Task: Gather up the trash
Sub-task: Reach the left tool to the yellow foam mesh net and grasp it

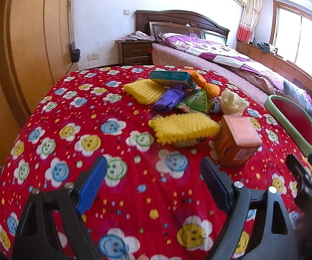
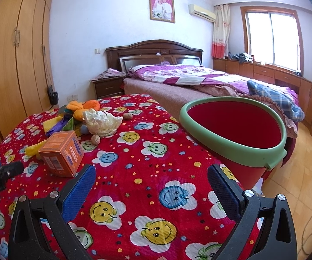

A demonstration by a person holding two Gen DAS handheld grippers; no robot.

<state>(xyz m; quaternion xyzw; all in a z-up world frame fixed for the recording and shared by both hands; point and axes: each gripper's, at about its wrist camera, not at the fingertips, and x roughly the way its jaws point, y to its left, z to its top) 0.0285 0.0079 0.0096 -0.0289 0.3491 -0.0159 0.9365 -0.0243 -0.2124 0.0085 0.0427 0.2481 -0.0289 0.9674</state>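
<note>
Trash lies on the red flowered tablecloth [image 1: 117,143]: an orange carton [image 1: 237,142], two yellow foam nets [image 1: 183,127], a purple wrapper [image 1: 170,98], a teal box [image 1: 171,78], orange peel [image 1: 205,82] and crumpled white paper [image 1: 232,100]. A red bin with a green rim [image 2: 236,149] stands at the table's right edge. My left gripper [image 1: 153,184] is open and empty, short of the carton. My right gripper [image 2: 151,192] is open and empty, between the carton [image 2: 61,152] and the bin. Two walnuts [image 2: 95,139] lie near the paper [image 2: 102,122].
A bed [image 2: 199,80] with a purple quilt stands behind the table. A wooden wardrobe [image 2: 15,54] lines the left wall. A nightstand [image 2: 108,86] sits beside the bed. Low cabinets [image 2: 275,73] run under the window. Wooden floor [image 2: 296,184] lies right of the table.
</note>
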